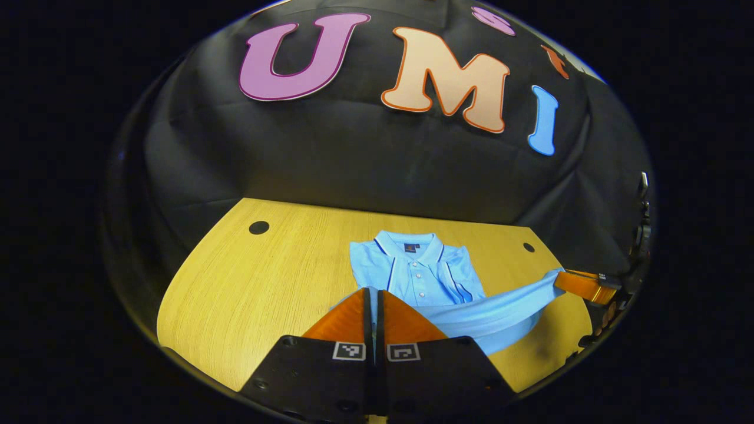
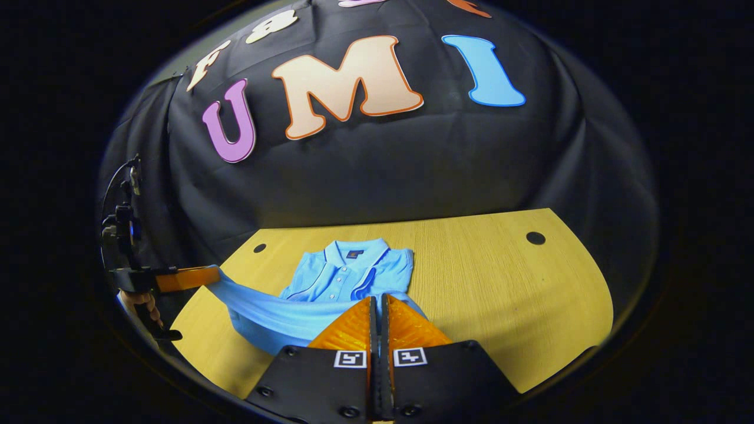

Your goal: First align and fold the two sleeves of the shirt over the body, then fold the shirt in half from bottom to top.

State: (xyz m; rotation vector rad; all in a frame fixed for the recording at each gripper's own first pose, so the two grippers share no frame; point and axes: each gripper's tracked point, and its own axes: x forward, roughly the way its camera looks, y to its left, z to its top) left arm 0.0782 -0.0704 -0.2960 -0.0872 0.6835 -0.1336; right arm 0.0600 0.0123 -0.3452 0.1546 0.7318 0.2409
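A light blue polo shirt [image 1: 421, 271] [image 2: 341, 274] lies on the wooden table [image 1: 265, 282] [image 2: 500, 277], collar at the far side, sleeves lying in over the chest. Its bottom hem [image 1: 489, 309] [image 2: 265, 309] is lifted off the table and stretched between the two grippers. My left gripper [image 1: 373, 291] is shut on one hem corner; in the right gripper view it [image 2: 215, 272] shows at the far left, held by a hand [image 2: 141, 303]. My right gripper [image 2: 377, 299] is shut on the other corner and appears in the left gripper view [image 1: 559, 277] at the right.
The table has small dark holes near its far corners [image 1: 258, 227] [image 1: 528, 247] [image 2: 535, 238] [image 2: 260, 248]. Bare wood stretches out to both sides of the shirt. The black cloth wall rises right behind the table's far edge.
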